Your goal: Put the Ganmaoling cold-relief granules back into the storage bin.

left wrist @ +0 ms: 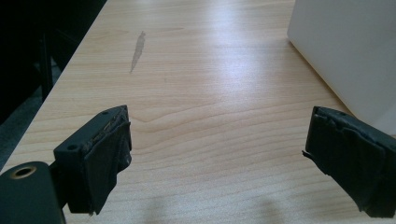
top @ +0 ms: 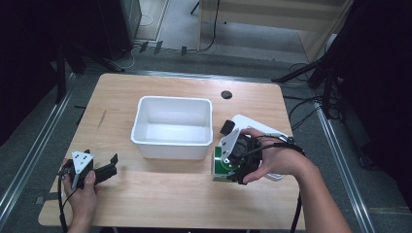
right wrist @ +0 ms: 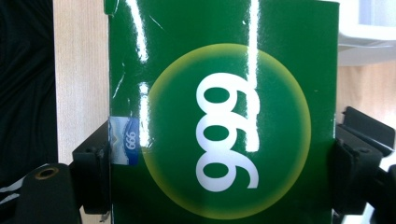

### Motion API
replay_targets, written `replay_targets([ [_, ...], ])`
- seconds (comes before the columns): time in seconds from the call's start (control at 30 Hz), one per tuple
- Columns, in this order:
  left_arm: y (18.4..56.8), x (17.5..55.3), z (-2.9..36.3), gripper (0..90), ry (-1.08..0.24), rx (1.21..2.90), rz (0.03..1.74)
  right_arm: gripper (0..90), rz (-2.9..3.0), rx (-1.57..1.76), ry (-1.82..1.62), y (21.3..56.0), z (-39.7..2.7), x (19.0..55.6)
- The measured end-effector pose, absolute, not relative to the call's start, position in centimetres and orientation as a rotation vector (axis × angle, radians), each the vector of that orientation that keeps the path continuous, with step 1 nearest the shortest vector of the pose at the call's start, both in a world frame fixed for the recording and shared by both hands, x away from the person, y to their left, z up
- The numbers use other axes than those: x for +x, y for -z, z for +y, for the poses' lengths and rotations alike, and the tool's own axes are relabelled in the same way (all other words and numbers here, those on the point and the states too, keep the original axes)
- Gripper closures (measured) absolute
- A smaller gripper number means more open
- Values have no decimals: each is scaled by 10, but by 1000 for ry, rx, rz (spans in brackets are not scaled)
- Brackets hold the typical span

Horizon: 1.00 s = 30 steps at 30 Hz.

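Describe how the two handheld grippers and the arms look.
Both grippers are black. The left gripper carries a grey three-cornered plate and trails a black cable; its jaws end in worn black pads. The right gripper has the same plate and a cable along the forearm. No sleeves show.

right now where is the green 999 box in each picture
High view: the glossy green cardboard box with a white 999 sits right of centre, gripped by the right gripper, just right of the white plastic bin.
Left gripper view: the box is not in this picture; the bin's wall is at upper right.
Right gripper view: the box is centred, between the jaws.
Shared landmark: the bin's rim, upper right there.
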<state>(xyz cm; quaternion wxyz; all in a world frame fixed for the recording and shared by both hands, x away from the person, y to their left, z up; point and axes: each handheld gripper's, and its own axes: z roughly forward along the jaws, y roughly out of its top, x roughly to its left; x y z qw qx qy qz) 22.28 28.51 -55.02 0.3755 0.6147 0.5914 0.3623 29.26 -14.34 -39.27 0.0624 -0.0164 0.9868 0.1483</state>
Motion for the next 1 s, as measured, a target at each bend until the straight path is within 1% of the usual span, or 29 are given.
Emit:
replay_targets([
  [0.53, 550, 223, 285, 73, -931, 1576, 1510, 159, 2973, 6, -476, 360, -149, 312],
  [1.0, 550, 222, 285, 73, -938, 1566, 1506, 159, 2969, 18, -471, 346, -140, 327],
])
